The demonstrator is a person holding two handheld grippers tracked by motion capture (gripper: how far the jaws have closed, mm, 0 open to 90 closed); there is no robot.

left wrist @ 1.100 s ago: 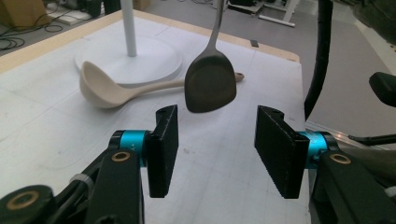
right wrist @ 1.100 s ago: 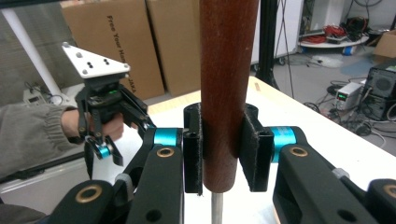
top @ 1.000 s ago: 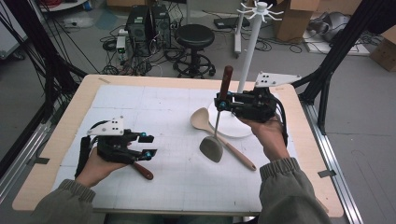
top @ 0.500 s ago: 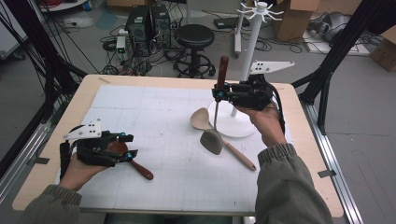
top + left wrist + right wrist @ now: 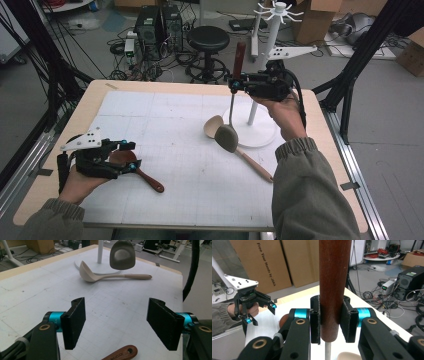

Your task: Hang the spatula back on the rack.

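Observation:
My right gripper (image 5: 235, 85) (image 5: 332, 320) is shut on the dark wooden handle (image 5: 334, 285) of a grey spoon. It hangs upright, its grey head (image 5: 227, 139) (image 5: 122, 256) just above the table by the white stand (image 5: 260, 132). A beige spoon (image 5: 212, 127) (image 5: 100, 276) lies flat beside the stand's base. At the front left, my left gripper (image 5: 131, 155) (image 5: 117, 320) (image 5: 260, 313) is open. Its jaws have just been opening, with nothing between the pads (image 5: 75, 322). A brown wooden spoon (image 5: 145, 177) (image 5: 120, 353) lies on the table just under it.
The white stand's pole rises to a ring of hooks (image 5: 276, 10) at the back right. A white gridded mat (image 5: 165, 130) covers most of the tabletop. A stool (image 5: 207, 37), cables and cardboard boxes stand on the floor beyond the far edge.
The left gripper slid left and its jaws spread, while the brown spoon stayed on the table. The right gripper rose with the grey spoon, closer to the stand's pole.

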